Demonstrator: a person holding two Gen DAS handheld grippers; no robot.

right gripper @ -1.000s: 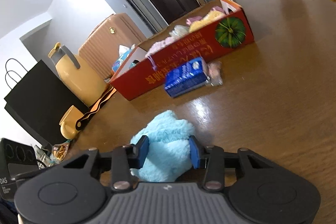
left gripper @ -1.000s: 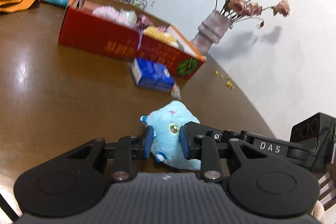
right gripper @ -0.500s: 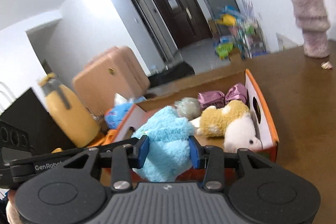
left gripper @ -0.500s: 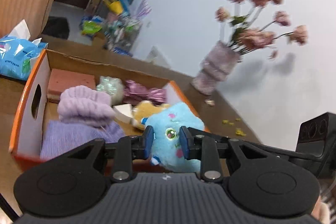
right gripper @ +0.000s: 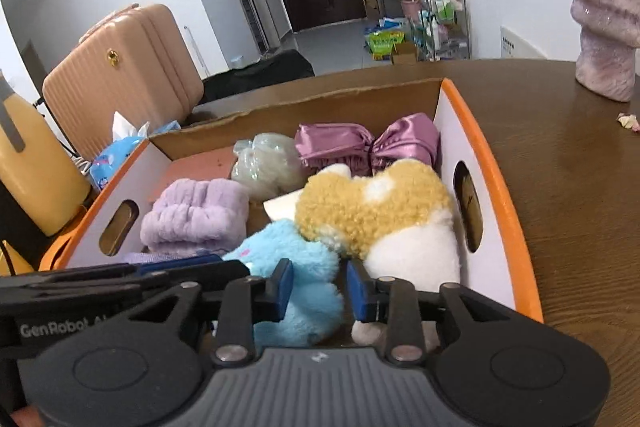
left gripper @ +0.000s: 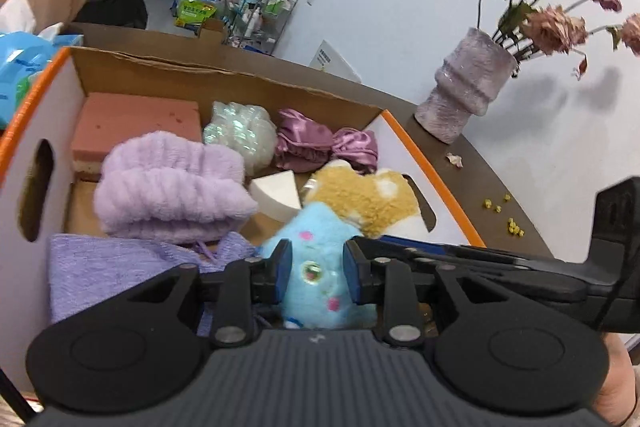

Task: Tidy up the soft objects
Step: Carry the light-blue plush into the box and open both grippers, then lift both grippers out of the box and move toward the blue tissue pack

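A light blue plush toy hangs over the near end of an orange-rimmed cardboard box. Both grippers hold it from opposite sides. My left gripper has its pads on the toy's face, and its jaws are starting to open with the toy still between them. My right gripper is shut on the blue plush toy at its fluffy back. In the box lie a yellow-and-white plush, a lilac fluffy band, purple satin pieces, a pink sponge and a white puff.
A pale purple vase of dried roses stands on the brown table right of the box, with small yellow crumbs near it. Left of the box are a yellow bottle, a blue tissue pack and a pink suitcase.
Both grippers have carried the blue plush from low over the table up and forward over the box. The box now fills both views, and the blue pack in front of it is out of view.
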